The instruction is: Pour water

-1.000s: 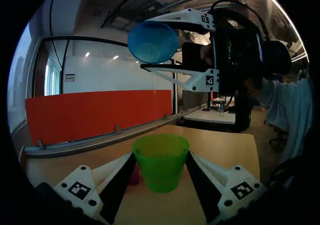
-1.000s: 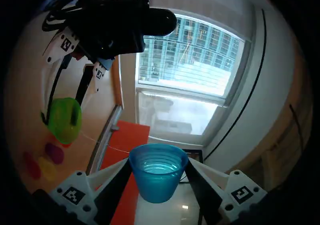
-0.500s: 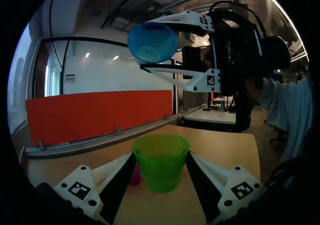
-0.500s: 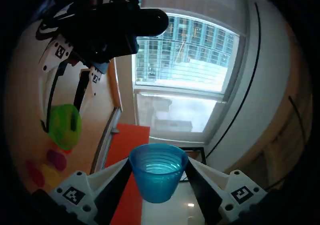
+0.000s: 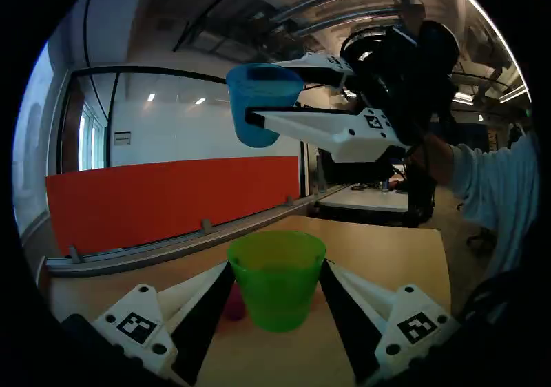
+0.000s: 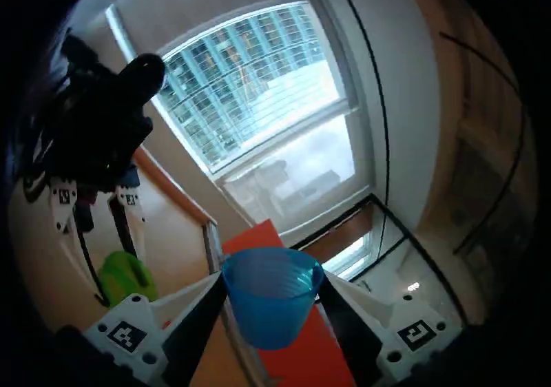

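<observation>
A green plastic cup (image 5: 277,278) stands upright between the fingers of my left gripper (image 5: 275,297), which is shut on it just above a wooden table (image 5: 386,249). High above it hangs a blue cup (image 5: 260,103), nearly upright, held by my right gripper (image 5: 272,101) with a sleeved hand behind it. In the right gripper view the blue cup (image 6: 272,295) sits clamped between the fingers of my right gripper (image 6: 273,304). Lower left there, the green cup (image 6: 125,277) shows in the left gripper (image 6: 110,277). No stream of water is visible.
An orange partition (image 5: 165,194) with a metal rail (image 5: 200,235) runs along the table's far edge. A small purple object (image 5: 235,306) lies on the table behind the green cup. A large window (image 6: 255,105) shows ahead in the right gripper view. Desks (image 5: 365,197) stand beyond.
My right gripper has rotated the blue cup back from tipped, mouth toward the green cup, to nearly upright. The thin water stream seen a second ago is gone. The green cup has stayed put.
</observation>
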